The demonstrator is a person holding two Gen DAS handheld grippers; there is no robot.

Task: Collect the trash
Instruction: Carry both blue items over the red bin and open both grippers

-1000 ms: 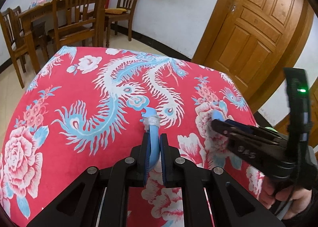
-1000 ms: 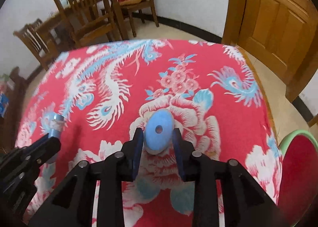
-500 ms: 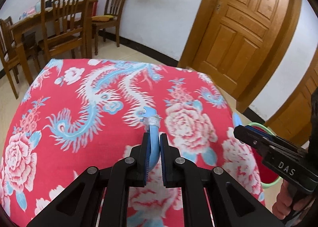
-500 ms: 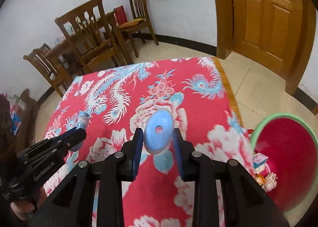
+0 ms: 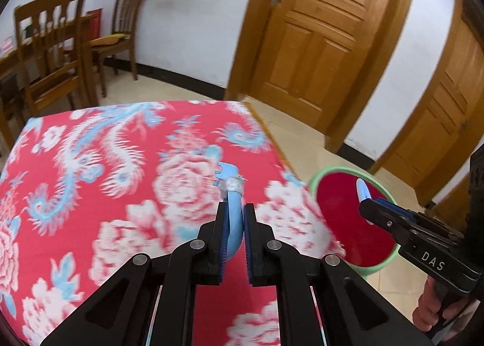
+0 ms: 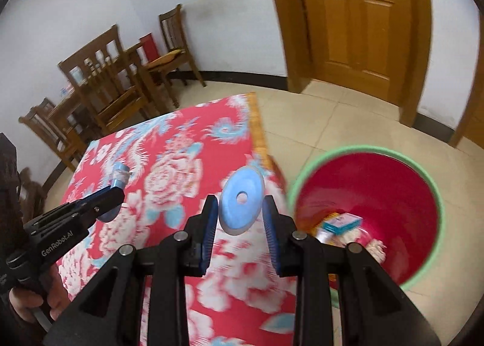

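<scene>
Blue disc (image 6: 241, 204) between right hand-held gripper (image 6: 239, 219) pads.

My left gripper (image 5: 232, 219) is matte black plastic: two angular linkage arms with triangular cut-outs, round silver pivot screws, and ribbed blue pads lining the inner fingers (image 5: 224, 234). Its side reads "GenRobot.AI" in white. My right gripper (image 6: 240, 219) matches it, black with blue ribbed pads and silver screws, lettered "DAS" in white. Bare hands (image 5: 435, 309) grip both black handles.
</scene>
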